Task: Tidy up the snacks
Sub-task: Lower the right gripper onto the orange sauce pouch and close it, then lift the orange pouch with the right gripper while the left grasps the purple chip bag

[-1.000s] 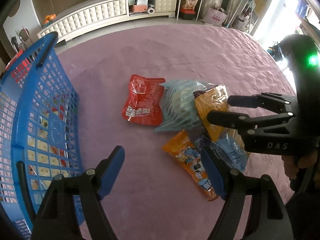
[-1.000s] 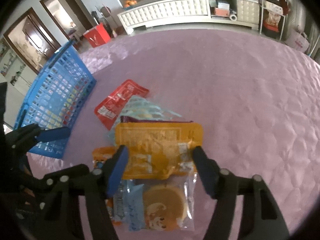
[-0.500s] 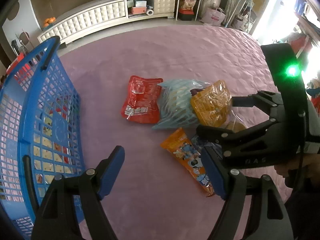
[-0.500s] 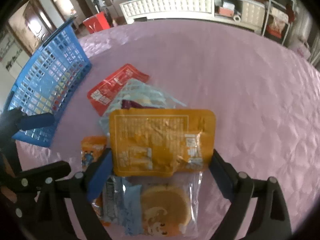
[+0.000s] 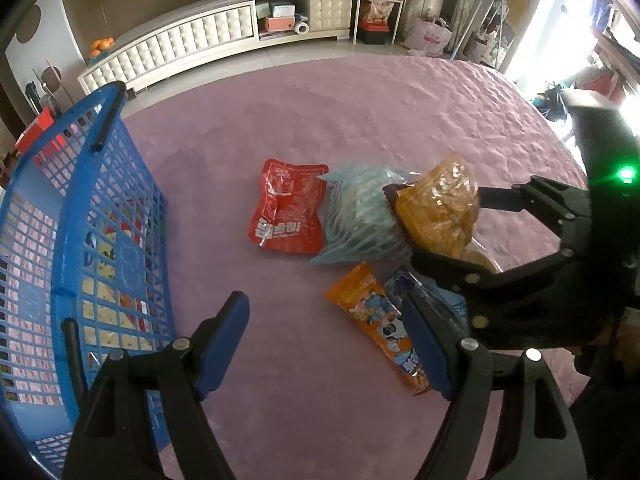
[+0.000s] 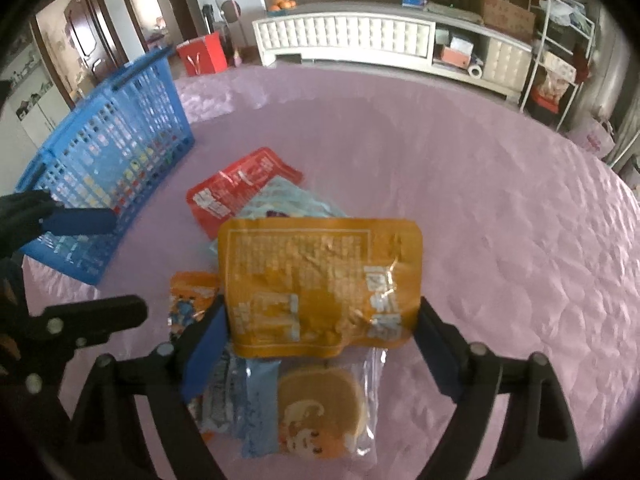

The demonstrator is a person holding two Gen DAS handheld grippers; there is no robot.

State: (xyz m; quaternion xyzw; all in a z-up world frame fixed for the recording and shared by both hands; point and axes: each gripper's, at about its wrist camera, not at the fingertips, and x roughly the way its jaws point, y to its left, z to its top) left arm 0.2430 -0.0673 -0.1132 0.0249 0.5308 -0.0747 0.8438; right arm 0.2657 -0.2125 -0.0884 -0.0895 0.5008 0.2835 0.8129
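Observation:
My right gripper holds an orange pouch by its two side edges, jaws closing on it. The pouch hangs tilted above the snack pile, between the right gripper. Under it lie a clear-wrapped round cake and a blue packet. A red pouch, a pale blue bag and a long orange packet lie on the purple cover. My left gripper stands open and empty beside the blue basket, which holds several snacks.
The purple quilted cover spreads wide beyond the pile. A long white cabinet runs along the far wall past its edge. A red bag stands on the floor behind the basket.
The right gripper's jaws spread wider around the orange pouch and raised it off the pile, rolling slightly. The left gripper has kept still.

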